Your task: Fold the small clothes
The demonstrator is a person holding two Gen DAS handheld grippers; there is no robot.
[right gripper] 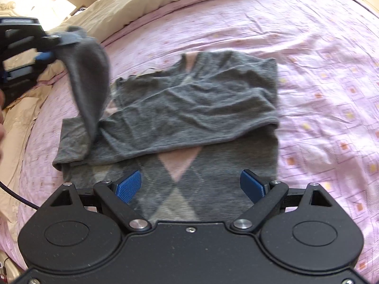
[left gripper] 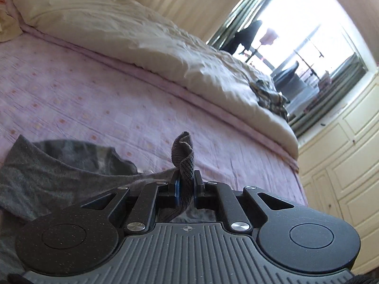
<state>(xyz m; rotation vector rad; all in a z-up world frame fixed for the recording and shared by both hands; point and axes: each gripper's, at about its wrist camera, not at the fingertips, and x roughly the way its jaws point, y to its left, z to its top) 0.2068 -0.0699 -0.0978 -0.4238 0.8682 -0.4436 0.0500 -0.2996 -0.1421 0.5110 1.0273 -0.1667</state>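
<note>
A grey sweater [right gripper: 189, 108] with pink diamonds lies spread on the bed [right gripper: 319, 71], near the middle of the pink sheet, its hem toward the near edge. One sleeve [right gripper: 213, 118] is already laid across the chest. The left gripper [left gripper: 186, 189] has its fingers pinched tight on the cuff [left gripper: 183, 156] of the other sleeve and holds it up off the bed, so the cloth hangs in a twisted drape down to the shoulder. The right gripper [right gripper: 190, 185] hovers over the hem with its fingers spread wide, holding nothing, blue pads [right gripper: 129, 185] clear of the knit. As I judge it, the sleeve fold is halfway, and the risks sit there: the cuff is held by a narrow bite, so a quick swing could let it slip out and drop in a heap; the twist in the hanging sleeve may land as a rope instead of flat; and with nothing pinning the body, pulling the sleeve across could drag the sweater toward the duvet [left gripper: 118, 23] and rumple the sleeve already folded.
</note>
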